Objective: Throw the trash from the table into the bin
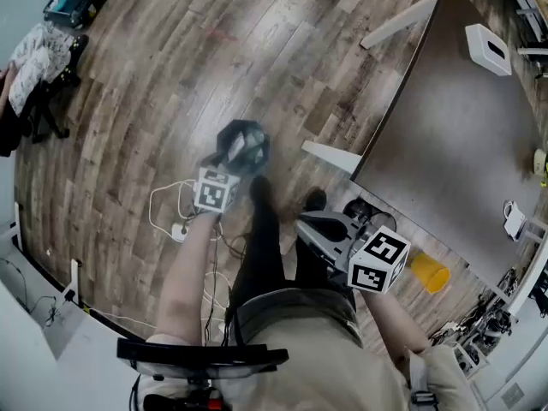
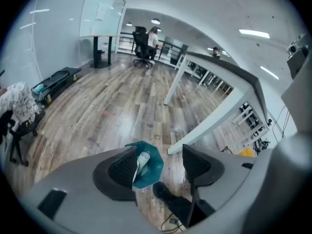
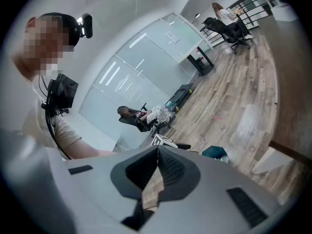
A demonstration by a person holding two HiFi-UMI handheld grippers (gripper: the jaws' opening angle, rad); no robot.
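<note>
A teal bin (image 2: 148, 165) stands on the wood floor straight below my left gripper (image 2: 158, 164). A white crumpled piece of trash (image 2: 142, 161) lies inside the bin. The left jaws stand wide apart with nothing between the pads. In the head view that gripper's marker cube (image 1: 215, 191) sits at centre left, and its blurred dark front covers the bin. My right gripper (image 3: 157, 165) is shut with nothing in it; in the head view the right gripper (image 1: 305, 223) hangs by the table's near corner. The bin (image 3: 215, 153) also shows low in the right gripper view.
The dark table (image 1: 454, 127) fills the right, with a white box (image 1: 488, 48) near its far end and white legs (image 1: 330, 155). A yellow cup (image 1: 429, 273) lies beside the table. White cables (image 1: 171, 214) trail on the floor. A chair with cloth (image 1: 34, 67) stands far left.
</note>
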